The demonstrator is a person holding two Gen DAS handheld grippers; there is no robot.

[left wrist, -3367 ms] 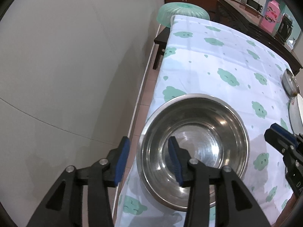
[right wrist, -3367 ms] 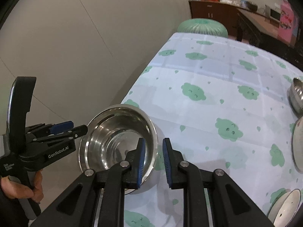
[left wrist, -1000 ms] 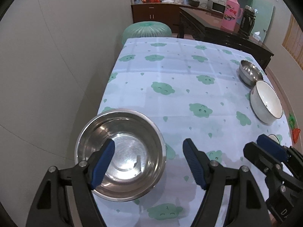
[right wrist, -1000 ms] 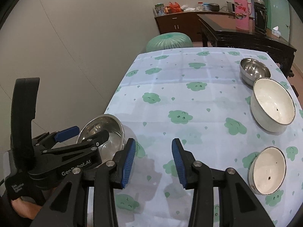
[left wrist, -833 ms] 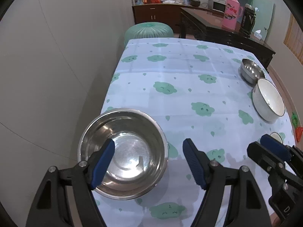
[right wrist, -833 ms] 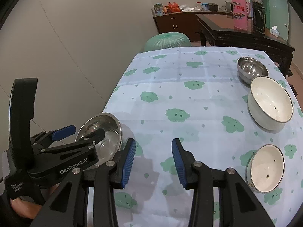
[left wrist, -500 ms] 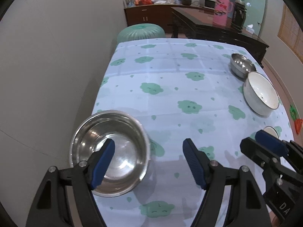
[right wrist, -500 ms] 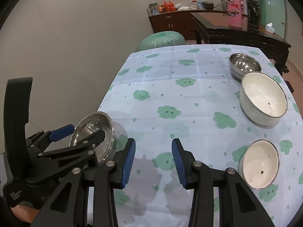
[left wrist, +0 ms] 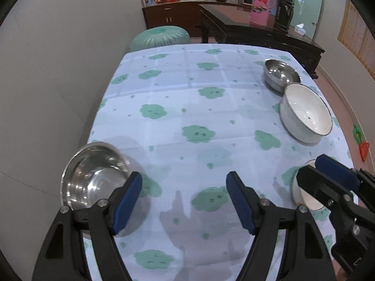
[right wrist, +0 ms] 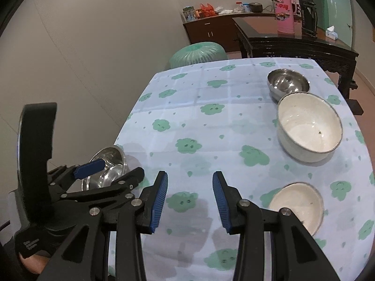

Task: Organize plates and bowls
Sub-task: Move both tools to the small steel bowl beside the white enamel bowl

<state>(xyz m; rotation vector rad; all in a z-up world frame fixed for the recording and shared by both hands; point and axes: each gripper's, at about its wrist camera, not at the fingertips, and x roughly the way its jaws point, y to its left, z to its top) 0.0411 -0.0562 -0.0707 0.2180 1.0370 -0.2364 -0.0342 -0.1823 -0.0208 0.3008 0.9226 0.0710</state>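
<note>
A large steel bowl point(left wrist: 93, 175) sits at the table's near left corner; it also shows in the right wrist view point(right wrist: 107, 168). My left gripper point(left wrist: 184, 199) is open and empty, above the cloth just right of that bowl. My right gripper point(right wrist: 189, 199) is open and empty over the near middle. A large white bowl point(right wrist: 309, 130) sits at the right, with a small steel bowl point(right wrist: 288, 82) behind it. A small white bowl point(right wrist: 297, 205) lies near right, beside my right finger. In the left wrist view they show too: large white bowl point(left wrist: 305, 117), small steel bowl point(left wrist: 281, 75).
The table wears a pale blue cloth with green clouds point(left wrist: 199, 107). A wall runs along the left. A green stool point(left wrist: 160, 37) stands beyond the far edge. A dark wooden desk point(right wrist: 293, 39) with a pink thermos point(right wrist: 283, 9) stands behind.
Both grippers have pulled back and risen from the large steel bowl, which stays at the near left corner. The left gripper let go of its rim and is open wide.
</note>
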